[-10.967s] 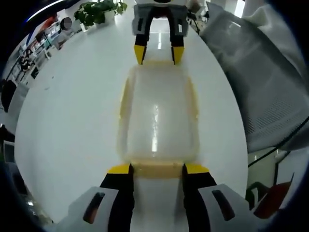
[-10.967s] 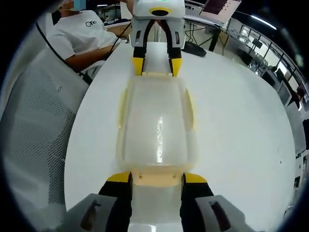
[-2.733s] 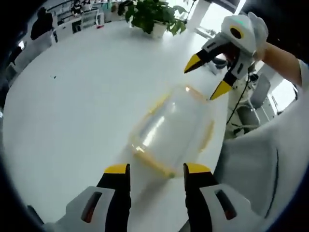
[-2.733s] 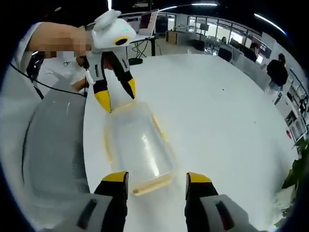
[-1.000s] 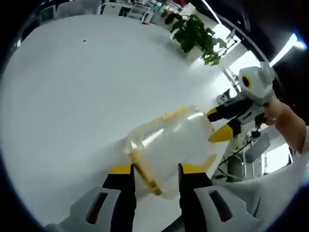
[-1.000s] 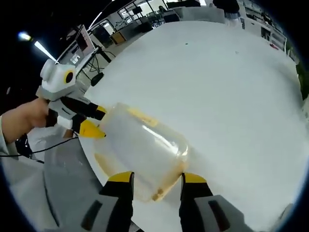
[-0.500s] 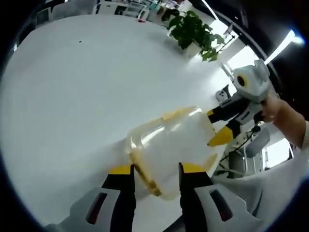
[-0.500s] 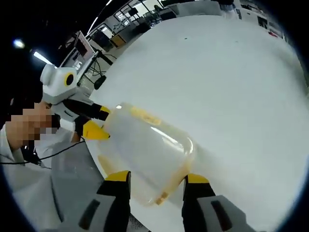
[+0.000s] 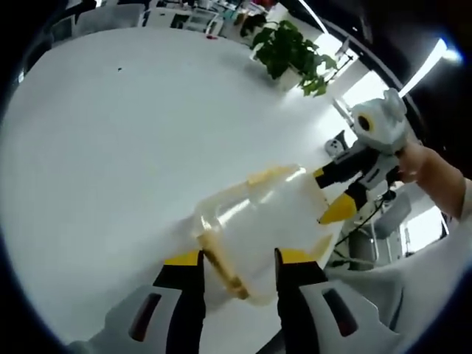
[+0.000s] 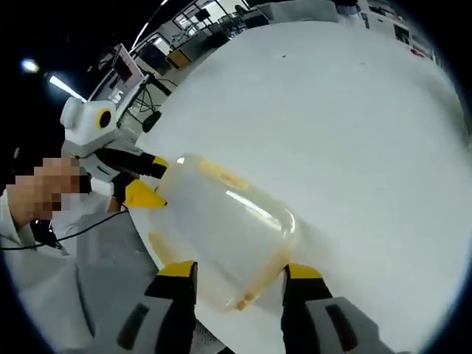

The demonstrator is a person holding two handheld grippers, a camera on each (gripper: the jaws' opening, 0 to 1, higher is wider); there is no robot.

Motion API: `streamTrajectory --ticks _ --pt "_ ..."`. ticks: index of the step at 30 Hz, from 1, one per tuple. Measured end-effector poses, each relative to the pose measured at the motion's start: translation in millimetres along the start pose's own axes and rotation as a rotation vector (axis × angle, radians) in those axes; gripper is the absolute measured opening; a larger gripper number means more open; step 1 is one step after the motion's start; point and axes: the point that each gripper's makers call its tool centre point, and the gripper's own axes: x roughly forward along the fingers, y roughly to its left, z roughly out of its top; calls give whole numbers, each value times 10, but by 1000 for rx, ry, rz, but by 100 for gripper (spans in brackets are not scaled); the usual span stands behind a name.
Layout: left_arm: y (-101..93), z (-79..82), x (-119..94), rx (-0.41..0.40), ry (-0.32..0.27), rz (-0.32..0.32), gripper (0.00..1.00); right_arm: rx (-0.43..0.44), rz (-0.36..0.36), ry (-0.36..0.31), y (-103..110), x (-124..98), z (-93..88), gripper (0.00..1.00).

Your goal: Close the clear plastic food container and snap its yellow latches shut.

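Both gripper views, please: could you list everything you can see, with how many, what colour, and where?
food container: one, clear with yellow latches, on the table between the two grippers.
table: one, white, round, under the container.
potted plant: one, green, at the table's far edge in the left gripper view.
laptop: one, dark, on a desk beyond the table in the right gripper view.
left gripper: one, black jaws with yellow tips, at one end of the container.
right gripper: one, same colours, at the opposite end.

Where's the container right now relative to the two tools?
The container sits on the white table near its edge, between the tools: left tool at one end, right tool at the far end.
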Motion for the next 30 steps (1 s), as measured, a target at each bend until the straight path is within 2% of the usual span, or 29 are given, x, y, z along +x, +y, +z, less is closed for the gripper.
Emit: streamTrajectory --ticks 2,4,7,11,15,18,20,21,26,30 --pt "-14 -10 0 25 3 -1 37 -41 -9 7 4 -16 -4 47" --pt "4 -20 -8 31 6 8 40 -43 -12 8 6 -34 -7 46" --pt "24 -21 -28 59 7 14 41 -90 -49 10 -58 -69 -7 49" --pt "44 -20 -76 65 6 11 42 -119 -54 16 -55 -122 -18 44" --pt "17 64 -128 111 -35 0 42 -152 -89 -9 -100 -169 29 45" --pt "-29 87 -168 175 -48 -7 42 -273 -125 -24 -92 -215 80 46" --pt "-30 110 -196 227 -55 8 42 -348 -108 -40 -17 -230 113 46" --pt "-52 142 -207 246 -72 1 42 -371 -107 -43 5 -241 122 46" --pt "-100 171 -250 284 -82 -8 43 -444 -113 -54 93 -274 160 45" --pt "-162 167 -294 361 -87 -15 44 -504 -106 -61 168 -297 171 44"
